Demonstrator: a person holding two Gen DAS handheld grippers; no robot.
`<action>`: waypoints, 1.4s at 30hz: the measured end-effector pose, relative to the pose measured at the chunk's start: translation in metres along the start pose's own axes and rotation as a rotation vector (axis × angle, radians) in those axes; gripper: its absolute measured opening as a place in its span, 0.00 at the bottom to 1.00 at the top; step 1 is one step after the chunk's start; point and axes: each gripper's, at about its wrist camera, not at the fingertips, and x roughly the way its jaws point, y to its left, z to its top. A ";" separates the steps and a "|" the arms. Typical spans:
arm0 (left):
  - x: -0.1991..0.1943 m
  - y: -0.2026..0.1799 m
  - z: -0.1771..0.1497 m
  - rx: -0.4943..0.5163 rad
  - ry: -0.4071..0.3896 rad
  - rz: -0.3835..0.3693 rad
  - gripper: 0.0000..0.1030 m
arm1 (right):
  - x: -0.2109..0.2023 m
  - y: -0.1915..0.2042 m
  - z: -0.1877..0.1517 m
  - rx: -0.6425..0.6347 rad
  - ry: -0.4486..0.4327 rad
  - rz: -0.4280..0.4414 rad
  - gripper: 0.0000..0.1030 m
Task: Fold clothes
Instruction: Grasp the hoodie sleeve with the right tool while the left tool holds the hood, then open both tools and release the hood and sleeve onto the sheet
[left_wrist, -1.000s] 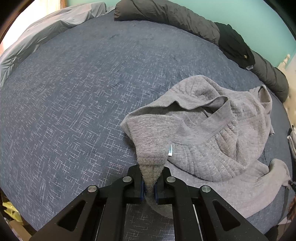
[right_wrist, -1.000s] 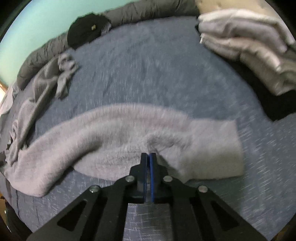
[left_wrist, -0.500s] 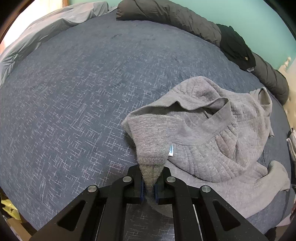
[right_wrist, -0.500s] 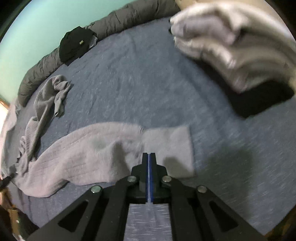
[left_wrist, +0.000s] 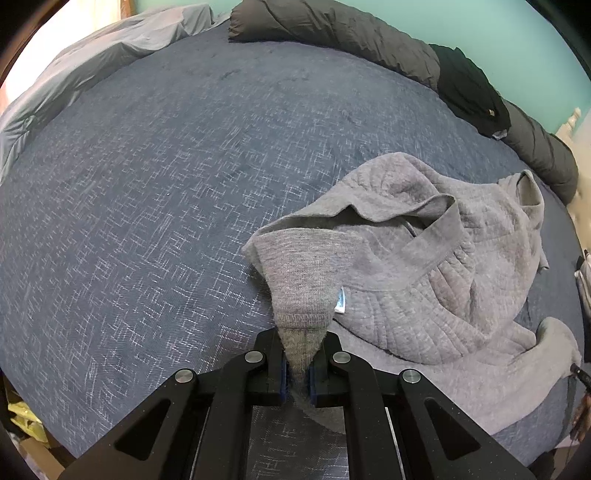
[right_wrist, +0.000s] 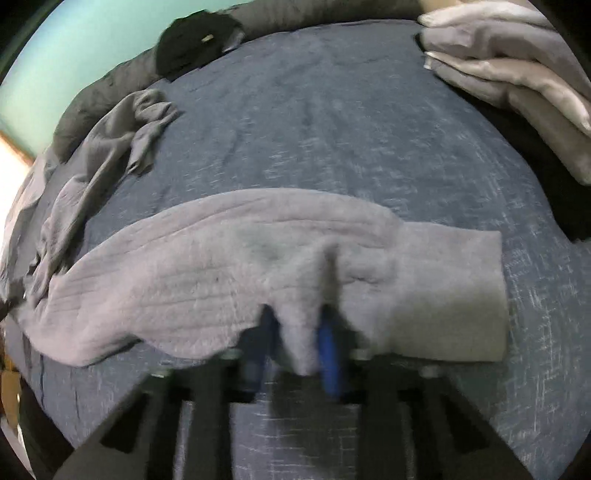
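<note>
Left claw (left_wrist: 297, 363) clamped on grey sweatshirt (left_wrist: 436, 280) hem, right claw (right_wrist: 297, 347) jaws just opening around sleeve (right_wrist: 229, 269) fold, blue bed (left_wrist: 166, 184)

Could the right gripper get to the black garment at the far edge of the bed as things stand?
Probably not directly: the right gripper, jaws just opening, has a fold of the grey sweater's sleeve between them. The black garment lies far across bare blue bedspread.

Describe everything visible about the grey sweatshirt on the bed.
The grey sweatshirt is quilted knit with ribbed cuffs and a small blue-white tag. It lies crumpled on the blue bedspread. The left gripper is shut on a ribbed edge. One sleeve lies stretched out flat; a fold of it sits between the right gripper jaws, which have just been opening.
</note>
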 end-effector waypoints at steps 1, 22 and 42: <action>-0.001 0.000 0.000 0.001 -0.002 0.002 0.07 | -0.006 -0.001 0.002 -0.003 -0.018 -0.009 0.07; -0.011 0.029 -0.029 -0.111 0.027 -0.074 0.31 | -0.052 -0.010 -0.003 0.003 -0.073 -0.232 0.38; -0.051 0.062 -0.034 -0.155 -0.076 -0.077 0.53 | -0.056 0.124 0.018 -0.107 -0.252 0.071 0.53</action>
